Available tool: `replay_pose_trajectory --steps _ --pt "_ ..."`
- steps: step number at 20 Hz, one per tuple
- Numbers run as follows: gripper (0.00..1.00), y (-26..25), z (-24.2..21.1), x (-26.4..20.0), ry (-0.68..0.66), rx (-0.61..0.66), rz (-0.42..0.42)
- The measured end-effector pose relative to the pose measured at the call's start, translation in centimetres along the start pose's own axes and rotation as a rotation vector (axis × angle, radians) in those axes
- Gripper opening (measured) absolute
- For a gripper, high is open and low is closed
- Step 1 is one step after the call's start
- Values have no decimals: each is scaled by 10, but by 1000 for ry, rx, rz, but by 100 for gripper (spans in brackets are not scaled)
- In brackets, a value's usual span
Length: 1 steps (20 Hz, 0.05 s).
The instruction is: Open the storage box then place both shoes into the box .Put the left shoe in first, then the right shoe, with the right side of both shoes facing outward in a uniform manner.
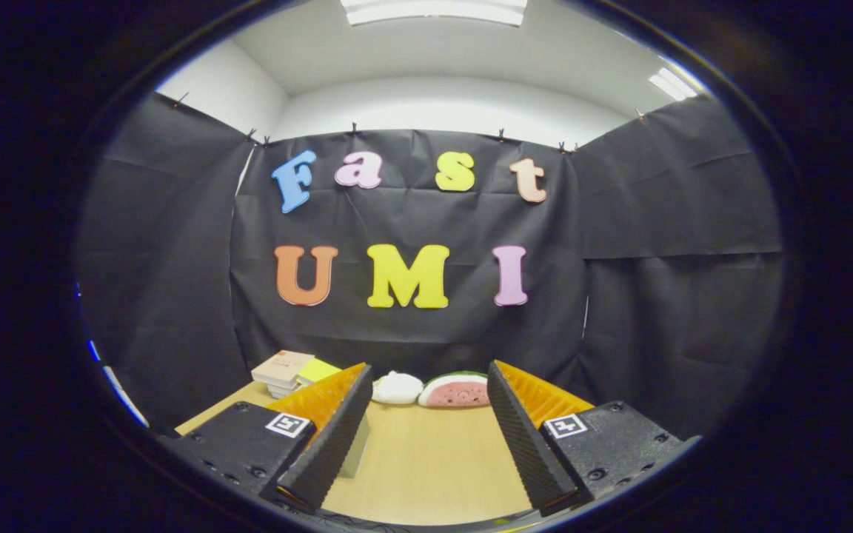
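The gripper (426,437) is spread wide, its two fingers (330,444) angled apart with nothing between them but bare tabletop; they hold nothing and touch nothing. Each finger carries a ridged inner face, and a square marker tag sits on each of the gripper's blocks behind the fingers.

Beyond the fingertips, near the far edge of the wooden table (426,459), lie a white rounded soft-looking object (397,388) and, just beside it toward the right finger, a watermelon-slice shaped thing (456,391), red with a green rim. The two seem to touch or nearly so. Beyond the left finger and off to its outer side a small stack of books (282,369) rests on the table, with a yellow pad (318,369) next to it. A pale upright edge (356,451) shows just behind the left finger's inner side; what it belongs to cannot be told.

Neither shoes nor a storage box can be made out among these things.

The stretch of table between the fingers and ahead to the two soft objects lies open. The black cloth wall (412,340) closes the space right behind those objects and on both flanks
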State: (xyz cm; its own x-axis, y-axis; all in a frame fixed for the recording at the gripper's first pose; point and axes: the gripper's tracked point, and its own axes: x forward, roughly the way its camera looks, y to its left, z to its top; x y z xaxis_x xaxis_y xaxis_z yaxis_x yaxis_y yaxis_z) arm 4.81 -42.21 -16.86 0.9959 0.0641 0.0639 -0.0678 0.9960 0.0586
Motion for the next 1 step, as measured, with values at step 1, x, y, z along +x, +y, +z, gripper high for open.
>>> replay_pose_trajectory --steps 1 --pt "100 2 -3 1 3 -1 0"
